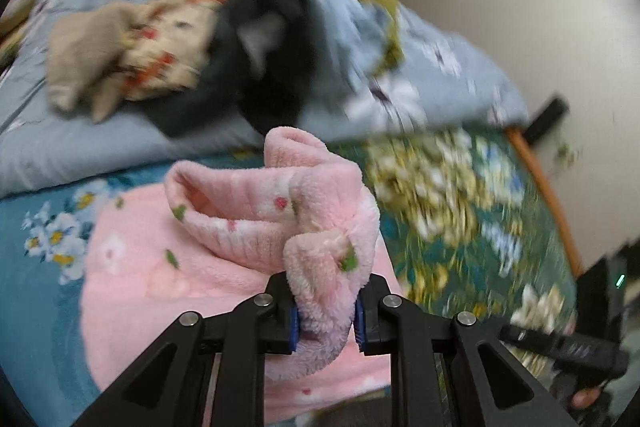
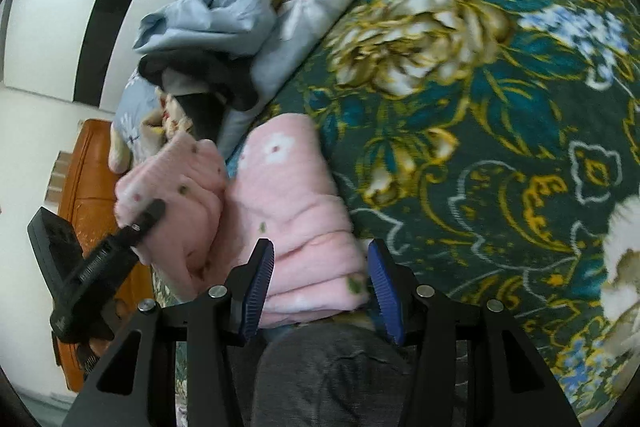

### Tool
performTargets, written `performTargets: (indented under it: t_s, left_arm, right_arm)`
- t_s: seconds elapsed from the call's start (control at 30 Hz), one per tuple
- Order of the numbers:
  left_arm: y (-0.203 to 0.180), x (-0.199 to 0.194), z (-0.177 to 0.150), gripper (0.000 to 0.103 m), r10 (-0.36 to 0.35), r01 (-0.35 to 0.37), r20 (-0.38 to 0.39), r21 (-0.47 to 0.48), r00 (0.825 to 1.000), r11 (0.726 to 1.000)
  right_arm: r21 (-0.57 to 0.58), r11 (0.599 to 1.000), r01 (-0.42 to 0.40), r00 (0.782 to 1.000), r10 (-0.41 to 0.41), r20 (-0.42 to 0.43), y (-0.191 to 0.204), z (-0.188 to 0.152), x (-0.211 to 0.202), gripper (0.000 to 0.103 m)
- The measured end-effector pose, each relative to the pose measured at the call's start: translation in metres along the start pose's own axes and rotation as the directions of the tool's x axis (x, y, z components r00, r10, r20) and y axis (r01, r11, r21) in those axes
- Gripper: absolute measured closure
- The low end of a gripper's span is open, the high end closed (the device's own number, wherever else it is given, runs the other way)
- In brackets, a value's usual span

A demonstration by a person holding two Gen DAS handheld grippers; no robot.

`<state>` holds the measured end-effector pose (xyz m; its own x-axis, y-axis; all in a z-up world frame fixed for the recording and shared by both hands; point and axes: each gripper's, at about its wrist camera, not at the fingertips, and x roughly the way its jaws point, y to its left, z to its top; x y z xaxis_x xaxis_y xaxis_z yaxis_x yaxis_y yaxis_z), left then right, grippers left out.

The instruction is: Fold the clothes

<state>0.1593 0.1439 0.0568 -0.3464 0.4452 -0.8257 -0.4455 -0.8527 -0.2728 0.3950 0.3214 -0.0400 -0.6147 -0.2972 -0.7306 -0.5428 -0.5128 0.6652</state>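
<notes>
Looking at the biggest thing first: the bed (image 2: 500, 131) fills most of both views, with a dark green flowered cover and a grey-blue quilt (image 1: 452, 67) bunched along the top of the frame. On that quilt, upper left in the left wrist view, sits a heap of other clothes (image 1: 208, 39), a tan piece, a flowery one and a black one all tangled, so I'd guess that's the to-fold pile.

The pink fleece garment (image 2: 292, 211) lies on the bed at lower centre, already doubled into a few layers. The left claw (image 1: 326, 319) is pinching a bunched-up end of it and holding it raised over the flat part, probably to bring that end over for another fold. The right claw (image 2: 320, 291) is spread wide, its blue pads (image 2: 260, 287) on either side of the layered edge without clamping, looks like it's just steadying the stack.
</notes>
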Motion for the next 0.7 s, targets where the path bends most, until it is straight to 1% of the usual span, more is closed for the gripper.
performTargets:
  t_s: [0.07,0.2,0.3,0.33,0.4,0.43,0.47,0.53,0.6,0.67,0.7]
  left_arm:
    - [-0.019,0.016,-0.009,0.082,0.021,-0.019,-0.039,0.062,0.999,0.998]
    - [-0.038,0.042,-0.024,0.082,0.072,-0.055,-0.107,0.157,0.992,0.986]
    - [-0.040,0.050,-0.030,0.080,0.087,-0.064,-0.137,0.164,0.987,0.984]
    - [-0.039,0.051,-0.030,0.076,0.087,-0.064,-0.144,0.159,0.986,0.985]
    - [-0.038,0.051,-0.031,0.074,0.084,-0.061,-0.157,0.148,0.984,0.987]
    - [-0.036,0.050,-0.030,0.068,0.072,-0.049,-0.165,0.140,0.984,0.989]
    - [-0.034,0.049,-0.029,0.064,0.053,-0.030,-0.174,0.131,0.983,0.991]
    - [-0.031,0.048,-0.029,0.045,0.000,0.020,-0.189,0.105,0.982,0.994]
    - [-0.029,0.045,-0.030,0.040,-0.066,0.083,-0.202,0.079,0.977,0.993]
    - [-0.027,0.037,-0.030,0.040,-0.092,0.107,-0.191,0.071,0.977,0.992]
    - [-0.024,0.029,-0.029,0.040,-0.103,0.116,-0.171,0.065,0.980,0.991]
  right_arm:
    - [0.019,1.000,0.000,1.000,0.000,0.004,-0.009,-0.001,-0.001,0.053]
    - [0.050,0.999,-0.004,1.000,0.004,0.001,-0.023,-0.004,0.000,0.053]
    - [0.057,0.998,-0.004,1.000,0.004,0.001,-0.028,-0.005,0.000,0.053]
    - [0.058,0.998,-0.003,1.000,0.003,0.002,-0.028,-0.005,-0.001,0.053]
    - [0.060,0.998,0.001,1.000,-0.001,0.003,-0.029,-0.005,-0.002,0.053]
    - [0.061,0.998,0.004,1.000,-0.004,0.004,-0.028,-0.005,-0.002,0.053]
    - [0.062,0.998,0.007,1.000,-0.007,0.004,-0.028,-0.005,-0.003,0.053]
    - [0.056,0.998,0.012,1.000,-0.012,0.006,-0.025,-0.006,-0.003,0.053]
    - [0.049,0.999,0.016,1.000,-0.016,0.006,-0.022,-0.007,-0.004,0.053]
    - [0.024,1.000,0.014,1.000,-0.014,0.006,-0.013,-0.005,-0.003,0.053]
    - [0.012,1.000,0.013,1.000,-0.014,0.005,-0.009,-0.004,-0.002,0.053]
